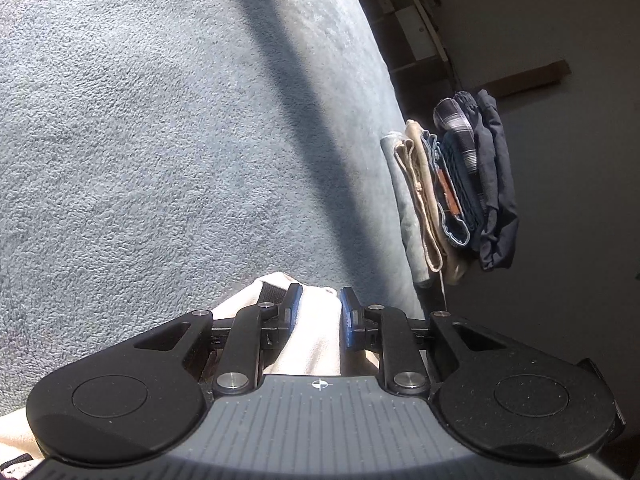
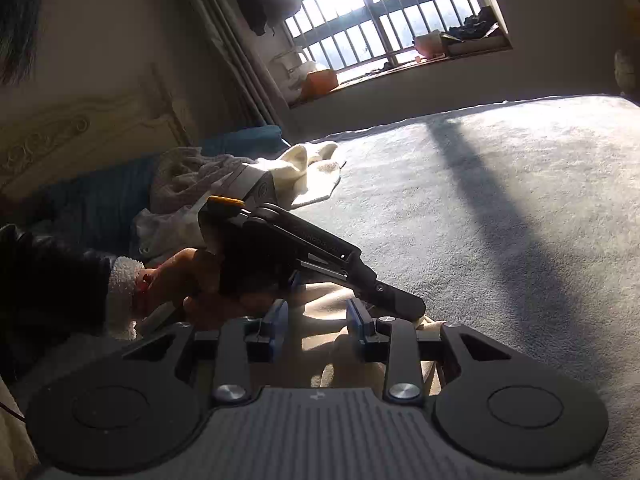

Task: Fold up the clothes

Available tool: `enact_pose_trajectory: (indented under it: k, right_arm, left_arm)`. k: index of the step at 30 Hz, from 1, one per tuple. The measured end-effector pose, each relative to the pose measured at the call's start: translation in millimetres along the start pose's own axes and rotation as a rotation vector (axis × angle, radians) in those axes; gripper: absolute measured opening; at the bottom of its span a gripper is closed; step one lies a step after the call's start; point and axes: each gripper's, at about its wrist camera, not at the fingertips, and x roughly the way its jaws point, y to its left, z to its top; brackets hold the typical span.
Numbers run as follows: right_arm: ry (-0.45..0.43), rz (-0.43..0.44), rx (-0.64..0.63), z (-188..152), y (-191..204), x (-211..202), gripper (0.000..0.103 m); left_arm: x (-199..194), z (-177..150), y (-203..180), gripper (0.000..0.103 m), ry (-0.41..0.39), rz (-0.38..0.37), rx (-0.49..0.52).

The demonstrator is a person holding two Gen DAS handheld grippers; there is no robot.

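A cream garment lies on the grey-blue fleece blanket of a bed, right under both grippers. My left gripper stands a little open, the cream cloth showing in the gap between its blue pads and a dark strap beside the left finger. In the right wrist view the left gripper comes in from the left, held by a hand, its tip down on the cream garment. My right gripper is closed on a bunched fold of that garment.
A stack of folded clothes sits at the bed's right edge, above the floor. A heap of unfolded clothes and a cream piece lie by the headboard. A barred window throws a shadow band across the blanket.
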Motion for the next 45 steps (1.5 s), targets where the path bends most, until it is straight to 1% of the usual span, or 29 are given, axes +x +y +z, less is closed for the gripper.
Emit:
enact_pose_trajectory:
  k: [1, 2, 4, 6, 8, 10, 12, 14, 15, 16, 18, 19, 22, 23, 24, 25, 28, 31, 32, 33, 35, 37, 38, 39, 42, 43, 45]
  right_arm:
    - [0.053, -0.036, -0.086, -3.6, 12.0, 10.5, 0.035]
    - [0.144, -0.101, -0.17, -14.1, 20.1, 25.5, 0.031]
    - [0.178, -0.144, -0.216, -35.6, 20.6, 31.8, 0.031]
    - [0.169, -0.137, -0.122, -35.1, 13.3, 27.5, 0.03]
    - [0.164, -0.146, -0.109, -37.4, 14.4, 25.5, 0.03]
    - [0.16, -0.151, -0.096, -39.4, 14.7, 22.6, 0.03]
    - [0.162, -0.154, -0.08, -39.2, 14.4, 18.6, 0.03]
    - [0.164, -0.158, -0.074, -39.3, 14.7, 14.9, 0.03]
    - [0.166, -0.16, -0.072, -39.2, 15.0, 13.4, 0.03]
    - [0.171, -0.164, -0.076, -38.5, 16.3, 13.2, 0.03]
    - [0.179, -0.176, -0.092, -36.9, 20.2, 12.7, 0.03]
    - [0.182, -0.183, -0.102, -36.3, 23.0, 13.2, 0.03]
    - [0.19, -0.207, -0.109, -34.0, 29.0, 11.5, 0.03]
    - [0.192, -0.218, -0.11, -31.0, 30.4, 10.2, 0.03]
    - [0.193, -0.229, -0.111, -27.2, 31.9, 9.3, 0.03]
    - [0.183, -0.236, -0.118, -20.7, 34.2, 9.7, 0.03]
    - [0.115, -0.248, -0.162, -3.3, 47.6, 8.4, 0.03]
    - [0.06, -0.281, -0.176, 6.5, 53.0, 17.5, 0.03]
    - [0.058, -0.304, -0.17, 5.2, 50.9, 25.5, 0.03]
    - [0.083, -0.342, -0.168, -0.8, 45.9, 37.5, 0.03]
    - [0.144, -0.433, -0.206, -21.2, 36.5, 58.5, 0.03]
    - [0.116, -0.451, -0.167, -30.6, 33.1, 59.9, 0.03]
    - [0.104, -0.461, -0.153, -34.3, 32.4, 60.4, 0.03]
    - [0.104, -0.477, -0.164, -34.7, 35.3, 60.5, 0.03]
    - [0.097, -0.509, -0.207, -38.8, 41.1, 61.9, 0.03]
    - [0.094, -0.517, -0.217, -40.0, 42.4, 62.2, 0.03]
    - [0.084, -0.531, -0.217, -41.9, 43.3, 61.6, 0.03]
  left_arm:
    - [-0.5, -0.3, -0.5, 0.02, -0.006, 0.005, -0.002]
    - [-2.6, -0.7, -1.2, 0.021, -0.017, 0.011, -0.003]
    - [-26.2, -1.8, -5.1, 0.021, -0.108, 0.04, 0.011]
    - [-49.9, -2.8, -8.9, 0.022, -0.198, 0.069, 0.025]
    - [-73.6, -4.9, -13.7, 0.022, -0.283, 0.1, 0.046]
    - [-97.6, -21.5, -32.5, 0.022, -0.285, 0.157, 0.177]
    - [-111.6, -54.6, -58.3, 0.022, -0.24, 0.234, 0.383]
    - [-112.6, -97.7, -78.4, 0.022, -0.189, 0.324, 0.606]
    - [-111.6, -120.7, -83.6, 0.022, -0.179, 0.371, 0.701]
    - [-109.8, -142.2, -85.4, 0.022, -0.172, 0.414, 0.776]
    - [-101.7, -179.5, -83.0, 0.022, -0.174, 0.484, 0.856]
    - [-95.4, -193.9, -79.4, 0.022, -0.173, 0.49, 0.869]
    - [-75.7, -224.9, -77.3, 0.027, -0.232, 0.559, 0.991]
    - [-72.3, -228.9, -77.1, 0.027, -0.239, 0.561, 1.017]
    - [-71.4, -229.6, -76.5, 0.027, -0.243, 0.546, 1.014]
    - [-71.0, -228.5, -75.5, 0.027, -0.234, 0.519, 0.988]
    - [-68.0, -227.6, -72.6, 0.026, -0.242, 0.486, 0.936]
    - [-64.9, -231.4, -69.7, 0.024, -0.253, 0.473, 0.947]
    - [-65.0, -231.9, -69.3, 0.023, -0.254, 0.47, 0.946]
    - [-65.1, -232.4, -69.0, 0.023, -0.256, 0.466, 0.945]
    - [-67.1, -231.6, -69.1, 0.022, -0.253, 0.458, 0.943]
    - [-76.4, -224.9, -71.7, 0.023, -0.264, 0.446, 0.924]
    - [-83.3, -219.9, -73.7, 0.025, -0.276, 0.44, 0.909]
    - [-90.6, -214.7, -75.6, 0.025, -0.295, 0.438, 0.895]
    - [-119.2, -194.6, -76.9, 0.025, -0.468, 0.501, 0.889]
    - [-123.3, -182.5, -72.9, 0.024, -0.495, 0.537, 0.857]
    - [-122.7, -153.3, -57.0, 0.024, -0.479, 0.595, 0.746]
